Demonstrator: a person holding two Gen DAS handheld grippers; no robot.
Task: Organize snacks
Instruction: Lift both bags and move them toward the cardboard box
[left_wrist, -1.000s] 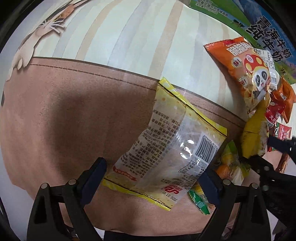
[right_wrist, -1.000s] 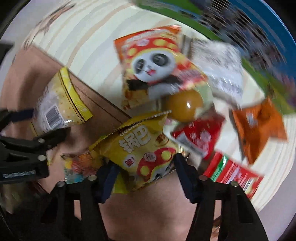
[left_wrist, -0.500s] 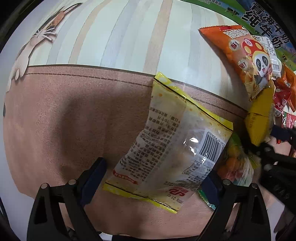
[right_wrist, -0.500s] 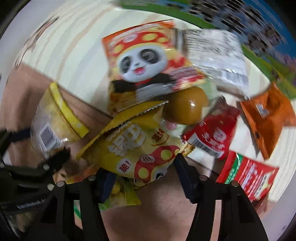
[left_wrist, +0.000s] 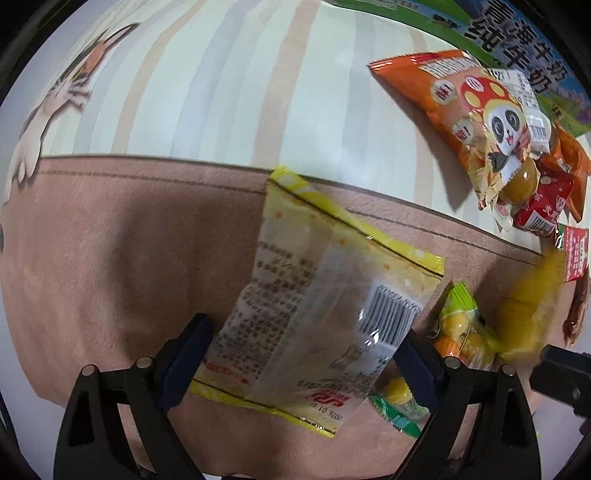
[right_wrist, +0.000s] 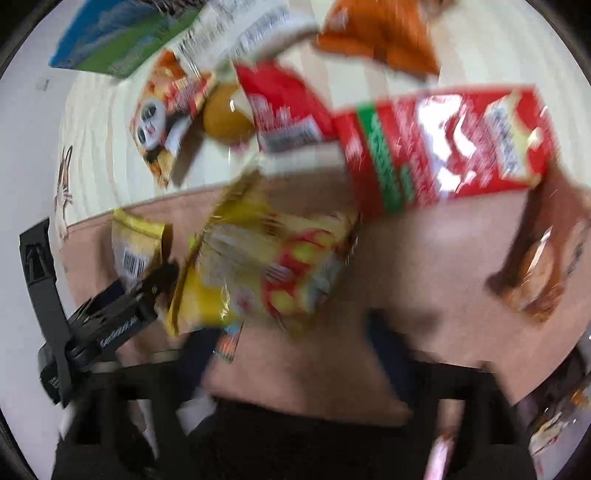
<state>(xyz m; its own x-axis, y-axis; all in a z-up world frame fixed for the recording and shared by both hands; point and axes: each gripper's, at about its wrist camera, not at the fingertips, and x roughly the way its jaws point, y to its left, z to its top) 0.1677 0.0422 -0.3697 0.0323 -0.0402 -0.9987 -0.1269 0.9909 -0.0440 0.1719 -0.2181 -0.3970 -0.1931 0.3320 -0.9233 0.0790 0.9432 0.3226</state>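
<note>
The right gripper (right_wrist: 291, 354) is no longer clamped on the yellow panda chip bag (right_wrist: 266, 266): a moment ago its jaws pinched that bag, and now they are springing apart, with bare brown mat (right_wrist: 424, 258) between them and the bag lying free just beyond, so that pack reads as delivered. Taking the brown mat as the landmark, the chip bag rests on its middle, overlapping a small green-and-orange candy pack (left_wrist: 461, 332) beside it. The right wrist view is heavily smeared, which fits a gripper swinging away from the drop. Next to that on the mat, the left gripper (left_wrist: 299, 354) stands released, its wide-spread jaws straddling the clear yellow-edged packet (left_wrist: 325, 302) without visibly pressing it; the packet lies flat with its top corner at the mat's far edge. A brown wrapped pastry (right_wrist: 535, 273) sits at the mat's right side. Beyond the mat's far edge, on the striped cloth (left_wrist: 221, 92), the unsorted pile remains: a red-and-green packet (right_wrist: 443, 147), a small red sachet (right_wrist: 284, 110), a round golden snack (right_wrist: 225, 114), the orange panda bag (left_wrist: 469, 110) and another orange pack (right_wrist: 380, 37). The sorting looks under way, with most snacks not yet brought over.
</note>
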